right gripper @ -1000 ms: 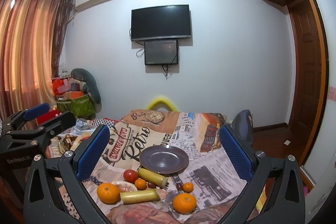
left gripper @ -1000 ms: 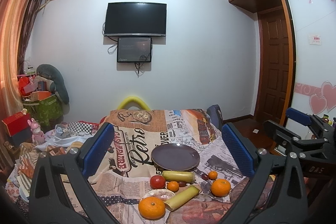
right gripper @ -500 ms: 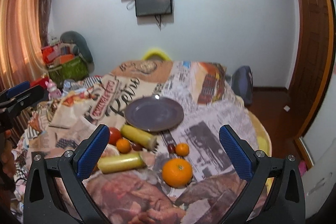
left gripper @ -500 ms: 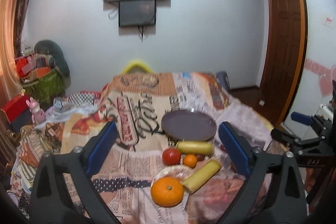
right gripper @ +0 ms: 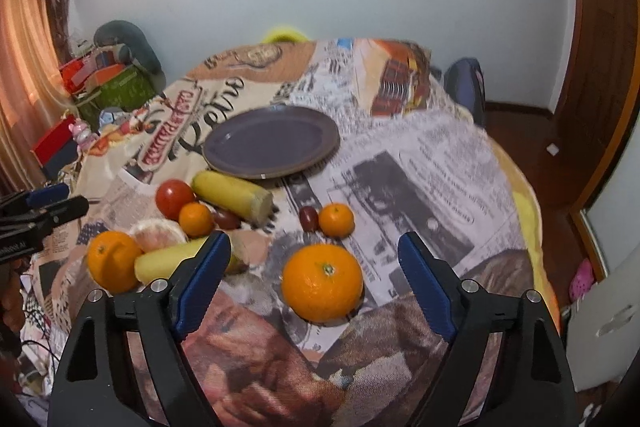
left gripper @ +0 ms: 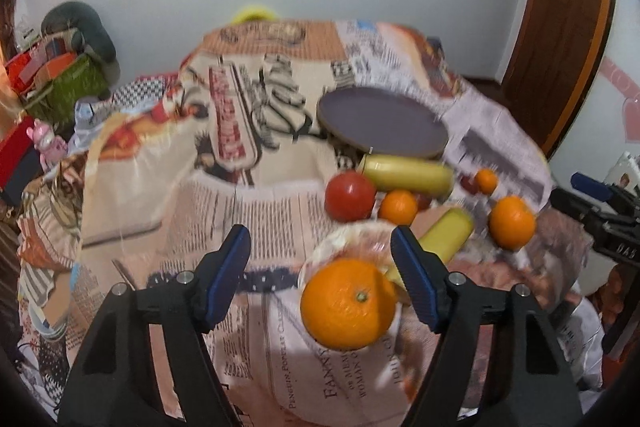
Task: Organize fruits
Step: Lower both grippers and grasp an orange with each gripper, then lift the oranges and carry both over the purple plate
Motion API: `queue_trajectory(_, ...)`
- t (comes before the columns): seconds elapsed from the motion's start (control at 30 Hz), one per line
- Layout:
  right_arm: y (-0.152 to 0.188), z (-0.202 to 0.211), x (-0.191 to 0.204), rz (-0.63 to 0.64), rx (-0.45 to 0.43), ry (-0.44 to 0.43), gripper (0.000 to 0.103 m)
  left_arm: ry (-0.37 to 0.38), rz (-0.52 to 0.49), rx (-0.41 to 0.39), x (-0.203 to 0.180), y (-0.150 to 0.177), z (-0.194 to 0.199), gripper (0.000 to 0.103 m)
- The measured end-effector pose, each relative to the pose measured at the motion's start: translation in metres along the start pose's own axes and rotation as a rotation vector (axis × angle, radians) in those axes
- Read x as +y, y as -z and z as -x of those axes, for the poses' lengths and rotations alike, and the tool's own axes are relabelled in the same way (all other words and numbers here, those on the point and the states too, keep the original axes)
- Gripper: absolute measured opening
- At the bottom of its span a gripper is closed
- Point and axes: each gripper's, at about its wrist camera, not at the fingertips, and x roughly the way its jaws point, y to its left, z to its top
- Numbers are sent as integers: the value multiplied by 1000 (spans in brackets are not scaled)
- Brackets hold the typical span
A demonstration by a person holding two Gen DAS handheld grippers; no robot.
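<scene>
**State**
- Left tongs (left gripper: 320, 239): parted, just now narrowing, no pad pressed on anything.
- Left orange (left gripper: 348, 303): on the table (left gripper: 248, 211), framed between the pads but off centre, close to the right-hand pad.
- Right tongs (right gripper: 314, 247): likewise parted and just now narrowing, nothing gripped.
- Right orange (right gripper: 322, 283): on the printed cloth, between the pads, with a clear gap on either side.
- Plate (right gripper: 272, 143): empty, on the far side of the fruit group.

**Hazards from here**
- Re-centre on the left orange before closing further. Otherwise expect a one-sided push and a roll, possibly toward the table edge.
- Mind the pale peeled fruit (left gripper: 352, 239) and the long yellow piece (left gripper: 444, 239) just behind the left orange. Risk of catching or shoving either with the right-hand pad.
- Avoid a hard squeeze. Likely result: bruising, or a round fruit popping out forward.
- Keep the two tongs apart on the way to the plate. Probable crossing point: above the tomato (right gripper: 174, 193) and the second yellow piece (right gripper: 232, 195).

**Differences between views**
- Right wrist view only: sharp detail; a dark red fruit (right gripper: 309, 219) beside a small orange (right gripper: 337, 219); the left orange appearing to touch the long yellow piece.
- Left wrist view only: blurred, yet the sole source for the offset of the left orange between its pads.
- In each view, only a sliver of the other tongs at the frame edge, too little for judging their opening.
</scene>
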Motion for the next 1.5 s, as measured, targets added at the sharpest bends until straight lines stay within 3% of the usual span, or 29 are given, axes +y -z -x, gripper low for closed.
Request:
queue_trajectory(0.6, 23, -47, -5, -9, 165, -30, 79, 100, 28, 190, -7, 26, -44, 74)
queue_trajectory(0.8, 27, -58, -6, -9, 194, -27, 79, 107, 33, 197, -7, 31, -49, 74)
queue_trajectory(0.97, 26, -62, -7, -29, 198, -18, 63, 120, 44, 192, -7, 32, -49, 69)
queue_trajectory(1.27, 23, -54, -5, -51, 185, -49, 62, 107, 29, 177, -9, 28, -42, 69)
queue_trajectory(1.5, 7, -33, 3, -19, 107, -41, 62, 76, 44, 101, 1, 10, -22, 68)
